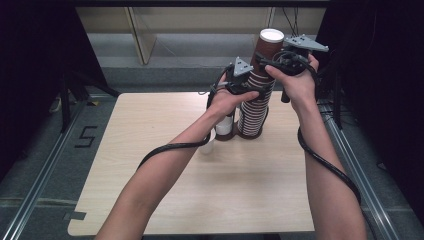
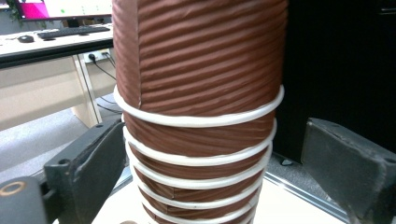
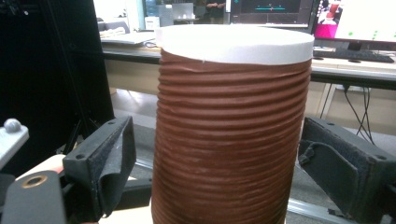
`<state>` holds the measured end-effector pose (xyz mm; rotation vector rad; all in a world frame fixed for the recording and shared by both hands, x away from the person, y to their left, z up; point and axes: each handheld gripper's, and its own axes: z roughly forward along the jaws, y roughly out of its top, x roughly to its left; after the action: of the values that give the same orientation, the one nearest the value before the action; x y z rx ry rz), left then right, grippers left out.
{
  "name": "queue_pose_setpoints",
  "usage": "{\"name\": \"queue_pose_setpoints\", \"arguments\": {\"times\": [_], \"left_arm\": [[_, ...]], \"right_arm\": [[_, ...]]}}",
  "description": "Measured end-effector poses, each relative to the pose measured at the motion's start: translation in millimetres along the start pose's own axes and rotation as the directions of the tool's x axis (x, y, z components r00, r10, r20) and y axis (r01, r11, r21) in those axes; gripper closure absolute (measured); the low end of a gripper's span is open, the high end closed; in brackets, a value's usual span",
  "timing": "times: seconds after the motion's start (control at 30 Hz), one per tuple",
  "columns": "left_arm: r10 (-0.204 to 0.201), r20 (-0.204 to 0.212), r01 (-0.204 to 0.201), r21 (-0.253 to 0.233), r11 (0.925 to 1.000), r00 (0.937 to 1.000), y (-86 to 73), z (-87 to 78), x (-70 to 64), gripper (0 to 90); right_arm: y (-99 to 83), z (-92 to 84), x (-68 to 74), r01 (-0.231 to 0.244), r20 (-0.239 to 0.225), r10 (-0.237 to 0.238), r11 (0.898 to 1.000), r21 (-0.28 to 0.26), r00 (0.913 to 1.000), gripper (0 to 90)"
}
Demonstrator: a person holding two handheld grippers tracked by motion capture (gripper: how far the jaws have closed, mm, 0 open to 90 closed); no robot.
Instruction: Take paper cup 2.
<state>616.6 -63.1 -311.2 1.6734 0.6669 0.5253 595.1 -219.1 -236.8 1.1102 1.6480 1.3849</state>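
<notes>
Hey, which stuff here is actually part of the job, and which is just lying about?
In the job:
- stack of brown cups
- top cup
- left claw, open around the stack
- right claw, open around the top cup

Lying about:
- small cups beside the stack
- table

A: Where is the high view?
B: Above the near edge of the table (image 1: pixel 150 200), facing forward and down.
A: The gripper views?
B: Each looks along its own tongs, close up. All three share the cup stack (image 1: pixel 257 85) (image 2: pixel 201 116) (image 3: pixel 231 135).
</notes>
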Motion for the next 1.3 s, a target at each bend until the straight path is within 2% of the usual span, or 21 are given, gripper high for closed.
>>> {"name": "queue_pose_setpoints", "arguments": {"times": [0.07, 0.1, 0.2, 0.23, 0.3, 0.4, 0.57, 0.6, 0.67, 0.83, 0.93, 1.1, 1.3], "left_arm": [[-0.003, -0.003, 0.003, -0.001, 1.0000, 1.0000, -0.2, 0.9, 0.4, 6.9], [-0.018, -0.005, 0.018, -0.014, 0.9997, 0.9998, 0.6, 2.3, 1.0, 7.8], [-0.020, -0.006, 0.020, -0.015, 0.9997, 0.9998, 2.5, 2.9, 1.2, 8.4], [-0.030, -0.008, 0.030, -0.029, 0.9991, 0.9995, 3.8, 3.3, 1.7, 8.4], [-0.013, -0.012, 0.013, -0.016, 0.9998, 0.9998, 4.4, 3.8, 2.6, 10.8], [-0.015, -0.024, 0.014, -0.012, 0.9998, 0.9996, 3.7, 6.0, 2.4, 11.6], [-0.014, -0.022, 0.014, -0.008, 0.9999, 0.9997, 3.9, 6.0, 3.4, 11.4], [-0.013, -0.022, 0.013, -0.010, 0.9999, 0.9997, 3.8, 6.1, 3.3, 11.5], [-0.012, -0.021, 0.012, -0.008, 0.9999, 0.9997, 3.9, 5.8, 3.4, 11.6], [-0.010, -0.021, 0.010, -0.008, 0.9999, 0.9997, 4.1, 5.8, 2.7, 11.7], [-0.010, -0.016, 0.010, -0.008, 0.9999, 0.9998, 4.7, 5.5, 3.7, 11.9], [-0.011, -0.015, 0.010, -0.009, 0.9999, 0.9998, 4.9, 5.3, 3.7, 12.1], [-0.009, -0.015, 0.009, -0.008, 0.9999, 0.9999, 6.1, 5.7, 2.3, 12.0]], "right_arm": [[-0.4, 1.8, 0.1, -0.011, 0.000, 0.011, 1.000, -0.001, 0.9999, 12.9], [-0.5, 3.7, -1.2, -0.017, 0.003, 0.017, 1.000, -0.002, 0.9999, 14.1], [-0.6, 5.3, -1.6, -0.016, 0.003, 0.016, 1.000, -0.005, 0.9999, 14.8], [-0.6, 5.7, -1.8, -0.016, 0.004, 0.016, 1.000, -0.006, 0.9999, 14.8], [-0.9, 8.0, -2.5, -0.021, 0.005, 0.021, 1.000, -0.005, 0.9998, 15.6], [-2.2, 10.2, -3.3, -0.031, 0.008, 0.031, 0.999, -0.005, 0.9995, 15.9], [-4.7, 13.0, -2.1, -0.042, 0.015, 0.043, 0.999, -0.010, 0.9990, 16.0], [-5.7, 13.5, -1.6, -0.033, 0.030, 0.033, 0.999, -0.022, 0.9990, 16.3], [-5.7, 13.1, -1.9, -0.025, 0.032, 0.025, 0.999, -0.021, 0.9992, 16.5], [-6.3, 10.8, -0.2, -0.033, 0.036, 0.034, 0.999, -0.036, 0.9988, 17.6], [-4.0, 8.6, 0.2, -0.040, 0.046, 0.044, 0.997, -0.072, 0.9980, 18.5], [-2.2, 7.5, 0.9, -0.031, 0.046, 0.034, 0.997, -0.073, 0.9983, 19.0], [1.8, 2.6, 1.4, -0.050, 0.053, 0.056, 0.992, -0.113, 0.9970, 19.5]]}}
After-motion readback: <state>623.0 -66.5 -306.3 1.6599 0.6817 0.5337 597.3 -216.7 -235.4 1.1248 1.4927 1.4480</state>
